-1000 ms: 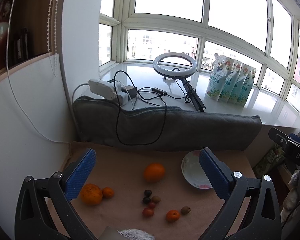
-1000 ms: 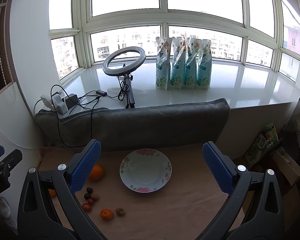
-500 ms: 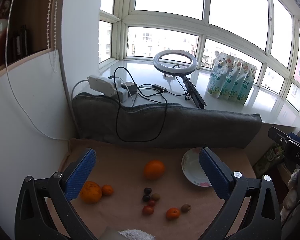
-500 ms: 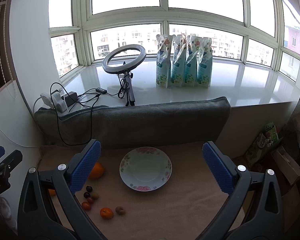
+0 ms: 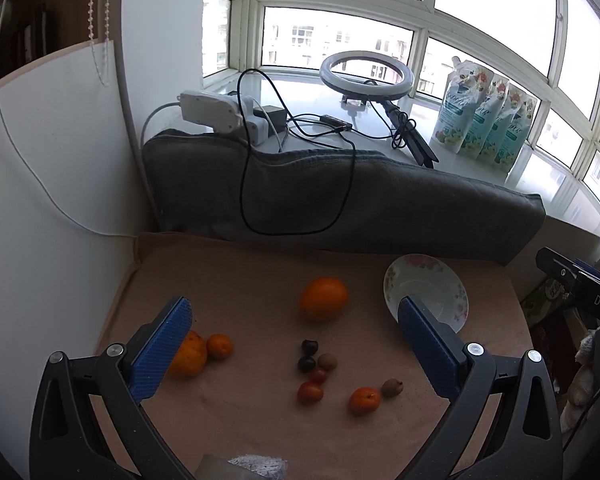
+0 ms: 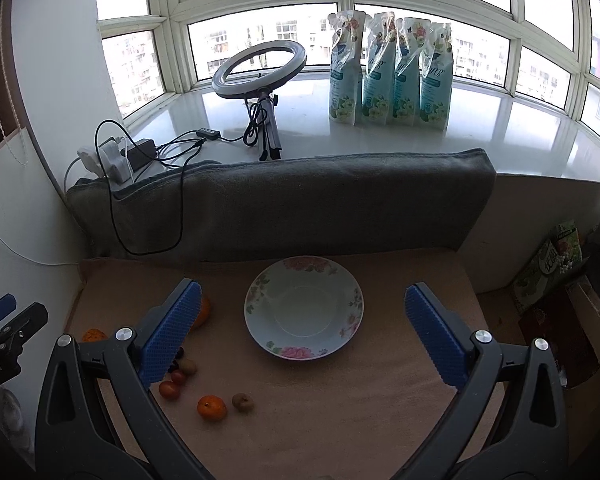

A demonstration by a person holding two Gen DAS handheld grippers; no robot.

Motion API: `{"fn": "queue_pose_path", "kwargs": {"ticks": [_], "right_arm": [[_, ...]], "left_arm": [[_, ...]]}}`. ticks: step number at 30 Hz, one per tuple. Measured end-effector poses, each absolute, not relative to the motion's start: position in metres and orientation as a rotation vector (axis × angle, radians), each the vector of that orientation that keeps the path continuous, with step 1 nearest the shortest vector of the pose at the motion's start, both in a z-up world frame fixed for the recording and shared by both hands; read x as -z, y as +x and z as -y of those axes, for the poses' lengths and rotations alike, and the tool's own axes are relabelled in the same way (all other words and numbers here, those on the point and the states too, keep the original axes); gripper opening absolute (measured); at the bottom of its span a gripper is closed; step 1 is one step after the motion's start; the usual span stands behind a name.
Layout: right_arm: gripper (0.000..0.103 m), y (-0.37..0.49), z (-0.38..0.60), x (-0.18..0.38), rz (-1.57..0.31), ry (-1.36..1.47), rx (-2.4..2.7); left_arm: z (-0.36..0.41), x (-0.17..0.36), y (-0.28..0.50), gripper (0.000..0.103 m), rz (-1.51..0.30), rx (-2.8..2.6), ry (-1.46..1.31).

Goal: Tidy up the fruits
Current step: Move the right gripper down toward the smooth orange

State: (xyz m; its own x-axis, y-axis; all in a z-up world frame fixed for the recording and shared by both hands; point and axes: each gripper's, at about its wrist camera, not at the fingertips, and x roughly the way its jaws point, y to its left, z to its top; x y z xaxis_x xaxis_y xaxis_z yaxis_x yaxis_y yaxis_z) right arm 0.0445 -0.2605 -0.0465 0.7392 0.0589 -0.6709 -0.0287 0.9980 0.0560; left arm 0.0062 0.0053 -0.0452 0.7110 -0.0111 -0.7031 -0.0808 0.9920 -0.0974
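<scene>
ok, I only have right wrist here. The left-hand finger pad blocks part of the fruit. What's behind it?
Observer: The left wrist view shows the big orange whole, on its own and apart from the plate.
Operator: Anything dark hidden there?
Observer: Two dark round fruits, one just behind the other.
Operator: Far left edge?
Observer: Two pieces: a medium orange touching a small mandarin.
Operator: Left gripper?
Observer: The left gripper is wide open and holds nothing.
</scene>
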Motion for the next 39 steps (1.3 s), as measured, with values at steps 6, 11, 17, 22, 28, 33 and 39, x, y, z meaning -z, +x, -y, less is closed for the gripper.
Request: {"fn": "queue_pose_path", "kwargs": {"ticks": [6,11,17,22,28,33,39], "right_arm": [[0.103,0.068,0.255,0.071,-0.815,0.066,-0.120],[0.103,0.090,0.246,0.094,-0.883,0.107,-0.204],[0.102,0.120,0.228,0.128,-0.987,0.145,-0.283],[0.098,0.139,0.206,0.148,-1.032,0.129,-0.347],[0.089,0.163,0.183,0.167,-1.084,0.125,-0.423],[0.086,0.189,0.170,0.193,-1.158,0.184,-0.487],[0.077,0.210,0.158,0.219,-1.220,0.222,-0.522]], "left_arm": [[-0.018,0.074,0.019,0.102,-0.877,-0.026,-0.204],[-0.019,0.098,0.029,0.102,-0.923,0.004,-0.241],[-0.023,0.125,0.046,0.092,-0.972,0.051,-0.311],[-0.022,0.144,0.059,0.086,-0.997,0.104,-0.360],[-0.026,0.172,0.076,0.077,-1.040,0.157,-0.450],[-0.026,0.193,0.091,0.068,-1.078,0.197,-0.512],[-0.030,0.209,0.104,0.061,-1.099,0.228,-0.564]]}}
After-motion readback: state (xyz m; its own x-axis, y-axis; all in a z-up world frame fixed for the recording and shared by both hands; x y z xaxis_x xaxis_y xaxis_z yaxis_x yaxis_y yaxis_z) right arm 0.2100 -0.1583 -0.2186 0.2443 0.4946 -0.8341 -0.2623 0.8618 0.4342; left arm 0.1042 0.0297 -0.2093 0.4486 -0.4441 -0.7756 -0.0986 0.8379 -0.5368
